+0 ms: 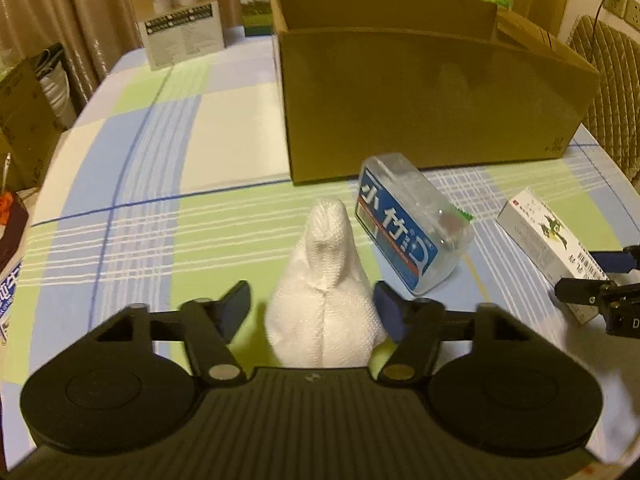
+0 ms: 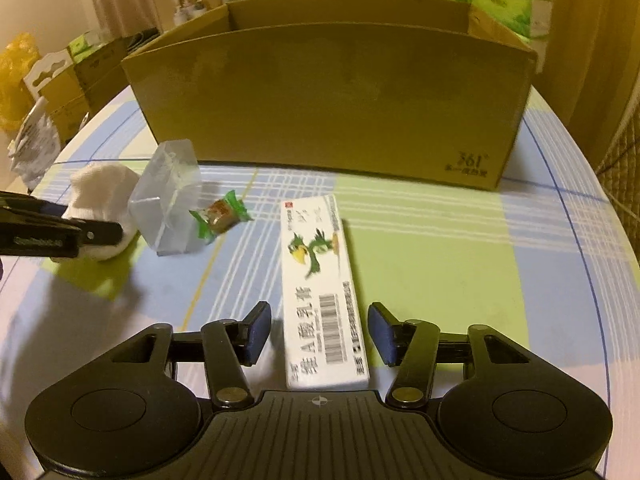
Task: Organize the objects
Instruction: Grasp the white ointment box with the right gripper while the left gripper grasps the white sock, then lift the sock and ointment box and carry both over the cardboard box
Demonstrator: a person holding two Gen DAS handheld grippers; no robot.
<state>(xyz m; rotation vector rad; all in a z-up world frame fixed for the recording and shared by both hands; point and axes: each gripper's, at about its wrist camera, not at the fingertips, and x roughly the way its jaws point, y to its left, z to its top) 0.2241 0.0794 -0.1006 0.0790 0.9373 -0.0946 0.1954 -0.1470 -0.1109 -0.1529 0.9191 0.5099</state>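
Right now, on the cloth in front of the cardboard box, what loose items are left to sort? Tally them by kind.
White knitted cloth bundle: 1, between the left gripper fingers
Clear plastic case with blue label: 1
Green-wrapped candy: 1
White carton with green bird print: 1, between the right gripper fingers
Total: 4 items, all outside the cardboard box.

A cardboard box (image 2: pixel 328 108) stands behind a sock (image 1: pixel 326 280), clear case (image 1: pixel 412 224), candy (image 2: pixel 219 218) and carton (image 2: pixel 320 300), lined left to right.
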